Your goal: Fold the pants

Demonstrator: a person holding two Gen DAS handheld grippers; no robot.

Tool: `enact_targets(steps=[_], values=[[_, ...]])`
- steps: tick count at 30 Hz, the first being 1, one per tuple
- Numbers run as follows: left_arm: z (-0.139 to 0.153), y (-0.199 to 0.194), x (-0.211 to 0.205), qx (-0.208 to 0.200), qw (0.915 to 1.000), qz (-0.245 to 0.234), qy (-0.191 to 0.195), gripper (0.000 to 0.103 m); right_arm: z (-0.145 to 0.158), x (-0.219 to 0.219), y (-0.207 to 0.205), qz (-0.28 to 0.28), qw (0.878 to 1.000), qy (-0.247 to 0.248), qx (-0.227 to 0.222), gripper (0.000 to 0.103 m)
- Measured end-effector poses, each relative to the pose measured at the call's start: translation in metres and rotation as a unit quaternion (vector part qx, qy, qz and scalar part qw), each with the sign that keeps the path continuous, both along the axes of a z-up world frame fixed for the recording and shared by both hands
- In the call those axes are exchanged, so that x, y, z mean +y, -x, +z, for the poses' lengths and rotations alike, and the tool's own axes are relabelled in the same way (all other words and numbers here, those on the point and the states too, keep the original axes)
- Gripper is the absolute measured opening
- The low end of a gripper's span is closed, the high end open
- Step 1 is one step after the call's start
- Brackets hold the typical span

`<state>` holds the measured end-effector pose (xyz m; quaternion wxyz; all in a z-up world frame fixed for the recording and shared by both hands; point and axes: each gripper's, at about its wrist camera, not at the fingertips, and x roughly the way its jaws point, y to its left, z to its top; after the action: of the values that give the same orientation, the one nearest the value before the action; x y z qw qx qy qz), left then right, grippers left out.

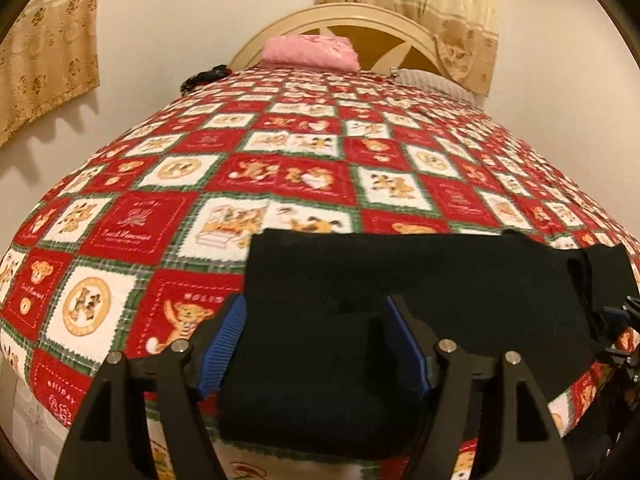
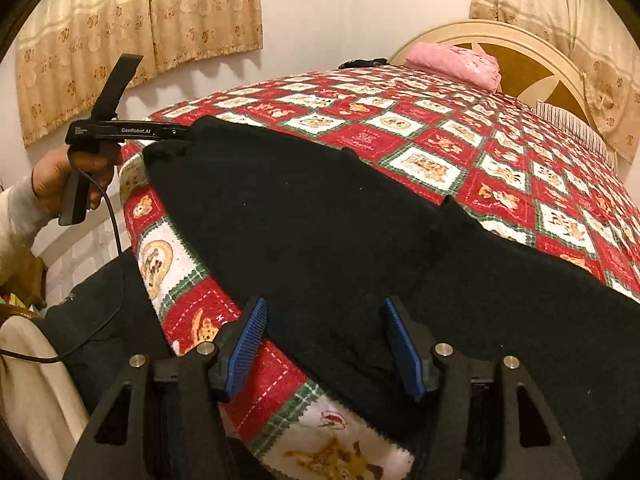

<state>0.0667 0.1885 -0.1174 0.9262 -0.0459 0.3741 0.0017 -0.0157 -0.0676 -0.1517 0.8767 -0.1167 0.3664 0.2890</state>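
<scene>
Black pants (image 2: pixel 320 232) lie spread flat near the foot edge of the bed, on a red/white/green teddy-print quilt (image 1: pixel 256 148); no containers in view. Far end of bed: folded pink cloth (image 1: pixel 310 54) by the cream headboard (image 1: pixel 344 20), striped pillow (image 2: pixel 572 128) to its right. My left hand (image 2: pixel 70 176) grips the handle from below, w/ the left gripper (image 1: pixel 316 344) held roughly level, pointing in over the quilt at one end of the pants. In the left wrist view its blue pads (image 1: pixel 224 344) stand wide apart w/ black fabric lying between them, not pinched. In the right wrist view its tip meets the pants' corner; can't tell from there if it's clamped. Right gripper (image 2: pixel 326 346) sits at the near edge, pads (image 2: pixel 404 348) spread wide too, fabric edge running between them, nothing clamped. Pants stretch from one gripper to the other along the bed edge.
</scene>
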Motion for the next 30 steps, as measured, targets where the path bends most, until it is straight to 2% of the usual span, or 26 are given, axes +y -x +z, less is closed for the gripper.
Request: enact_targets(steps=[4,13,20,26,30], values=[[-0.016,-0.005,0.007,0.022,0.9997,0.006,0.008,0.074,0.001,0.0,0.001,-0.003,1.0,-0.021,-0.001,0.062],[-0.02,-0.009,0.003,0.014,0.9998,0.004,0.011,0.086,0.002,0.016,0.0,0.003,1.0,-0.02,-0.009,0.062],[-0.021,-0.013,0.002,0.013,0.9998,-0.004,0.013,0.087,0.002,0.025,0.004,0.01,1.0,-0.027,-0.009,0.062],[-0.017,-0.01,0.004,0.014,0.9997,-0.01,0.018,0.071,0.002,0.032,0.006,0.017,1.0,-0.023,-0.011,0.062],[-0.014,-0.008,0.013,0.015,0.9994,-0.008,0.031,0.053,0.002,0.035,0.004,0.016,0.999,-0.026,-0.01,0.062]])
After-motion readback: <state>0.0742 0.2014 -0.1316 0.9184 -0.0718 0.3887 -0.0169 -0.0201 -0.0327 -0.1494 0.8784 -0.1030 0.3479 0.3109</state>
